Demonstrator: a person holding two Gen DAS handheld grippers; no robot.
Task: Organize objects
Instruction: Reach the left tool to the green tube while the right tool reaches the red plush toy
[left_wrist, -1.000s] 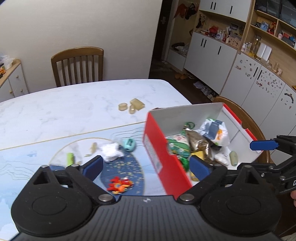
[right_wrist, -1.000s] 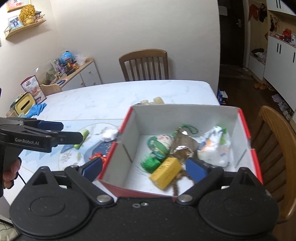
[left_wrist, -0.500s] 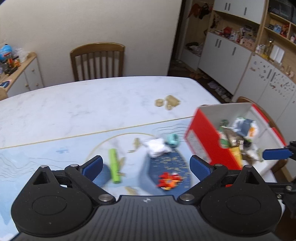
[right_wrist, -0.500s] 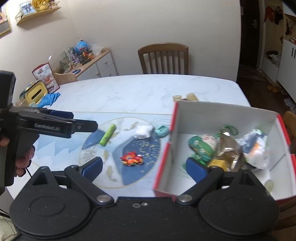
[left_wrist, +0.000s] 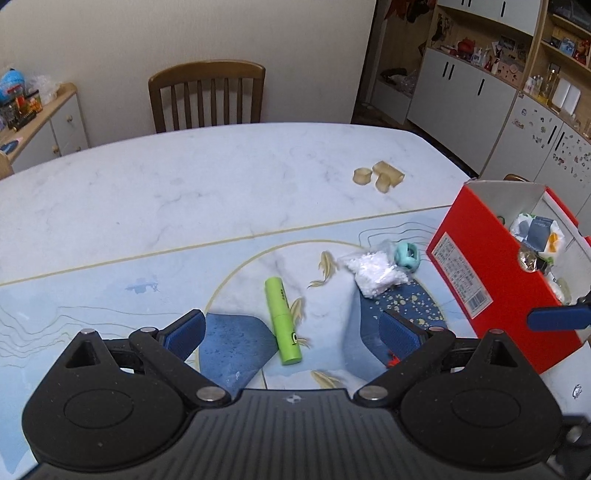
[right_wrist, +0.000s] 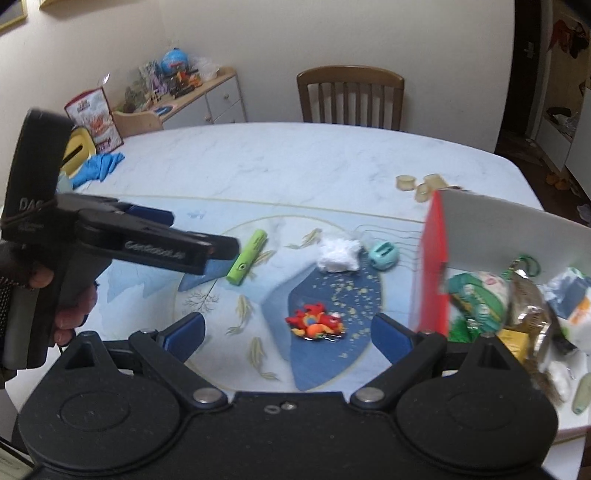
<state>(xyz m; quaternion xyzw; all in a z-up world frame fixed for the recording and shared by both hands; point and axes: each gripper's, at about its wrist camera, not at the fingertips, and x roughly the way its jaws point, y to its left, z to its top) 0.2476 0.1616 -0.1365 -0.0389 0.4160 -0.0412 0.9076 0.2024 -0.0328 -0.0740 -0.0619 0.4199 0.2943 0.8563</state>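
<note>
A red box with white inside (left_wrist: 491, 280) stands at the table's right and holds several packets; it also shows in the right wrist view (right_wrist: 430, 266). On the blue mat lie a green tube (left_wrist: 282, 320) (right_wrist: 246, 257), a white crumpled bag (left_wrist: 375, 271) (right_wrist: 339, 254), a teal round toy (left_wrist: 406, 255) (right_wrist: 384, 254) and a red-orange toy (right_wrist: 314, 325). My left gripper (left_wrist: 291, 334) is open and empty, above the green tube. My right gripper (right_wrist: 288, 334) is open and empty, above the red-orange toy.
Three beige pieces (left_wrist: 378, 176) lie on the marble table (left_wrist: 184, 195) beyond the mat. A wooden chair (left_wrist: 207, 96) stands at the far side. A sideboard with clutter (right_wrist: 177, 88) is at the left. Blue gloves (right_wrist: 98, 168) lie at the table's left edge.
Both grippers have swung left, away from the box and over the mat. The green tube now lies between my left fingers' line of view. Both stay open.
</note>
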